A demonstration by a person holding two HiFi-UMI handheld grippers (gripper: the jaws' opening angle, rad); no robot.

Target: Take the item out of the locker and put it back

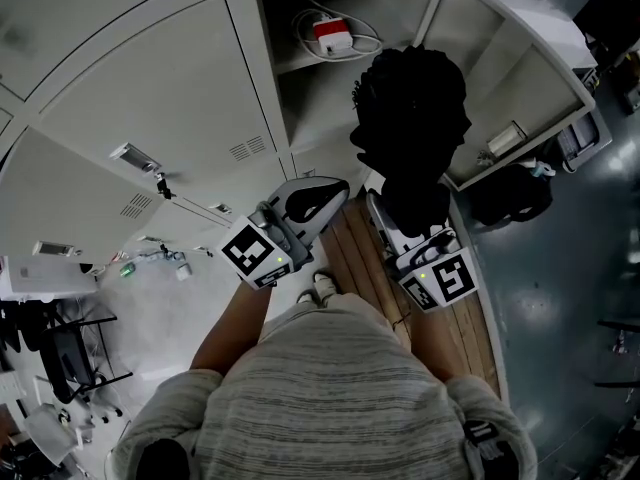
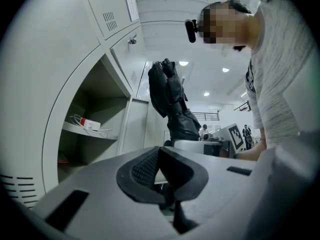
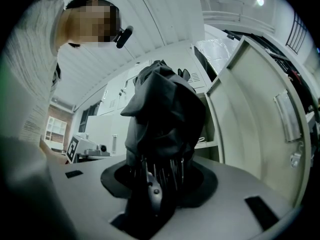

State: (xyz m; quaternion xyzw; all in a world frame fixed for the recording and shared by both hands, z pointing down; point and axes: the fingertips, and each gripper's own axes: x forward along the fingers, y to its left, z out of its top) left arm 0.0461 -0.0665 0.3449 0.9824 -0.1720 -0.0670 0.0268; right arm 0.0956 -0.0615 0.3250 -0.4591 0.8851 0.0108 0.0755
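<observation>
A black item (image 1: 410,118), which looks like a folded umbrella with bunched fabric and metal ribs, is held upright in front of the open locker (image 1: 300,98). My right gripper (image 1: 405,218) is shut on its lower end. In the right gripper view the item (image 3: 162,114) rises out of the jaws of the right gripper (image 3: 157,176). My left gripper (image 1: 330,193) hangs to the left of it, shut and empty. The left gripper view shows the left gripper (image 2: 162,156) with its pads together and the black item (image 2: 172,99) beyond them. The locker door (image 1: 510,78) stands swung out to the right.
On the locker's upper shelf lie a red and white box (image 1: 333,36) and a coiled white cable (image 2: 80,121). Closed locker doors (image 1: 160,98) fill the left. A wooden platform (image 1: 365,268) lies underfoot. A dark bag (image 1: 510,198) sits on the floor by the door.
</observation>
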